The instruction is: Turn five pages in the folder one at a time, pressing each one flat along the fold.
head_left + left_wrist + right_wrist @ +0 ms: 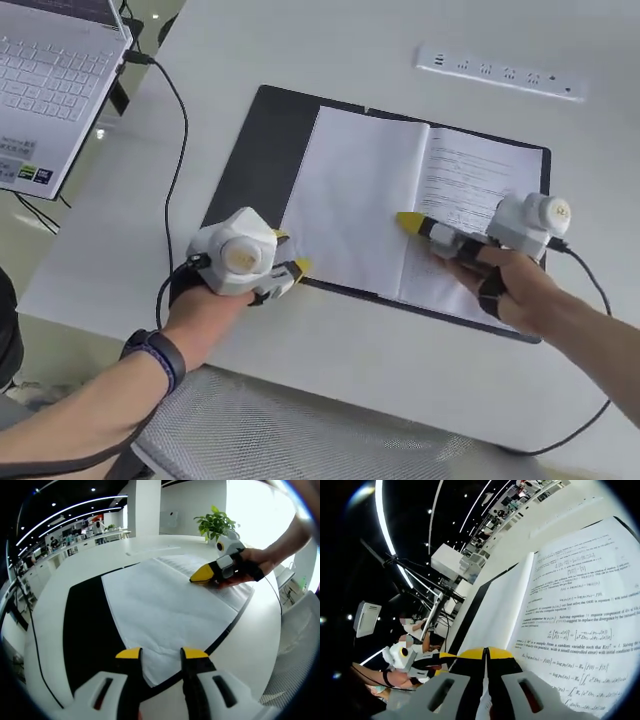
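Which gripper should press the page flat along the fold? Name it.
Right. The right gripper, jaws shut, rests at the fold of the black folder; the left gripper hovers open by the blank white page.

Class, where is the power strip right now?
In the head view, the power strip lies at the top right, just beyond the far edge of the open folder.

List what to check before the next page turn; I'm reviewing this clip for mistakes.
1. Folder open on the table: ok.
2. Right gripper shut, tips at the fold: ok.
3. Left gripper open, holding nothing, at the blank page, by its lower corner: ok.
4. Blank page pressed fully flat along the fold: cannot tell.
5. Cable off the folder: ok.
6. Count of pages turned so far: cannot tell.
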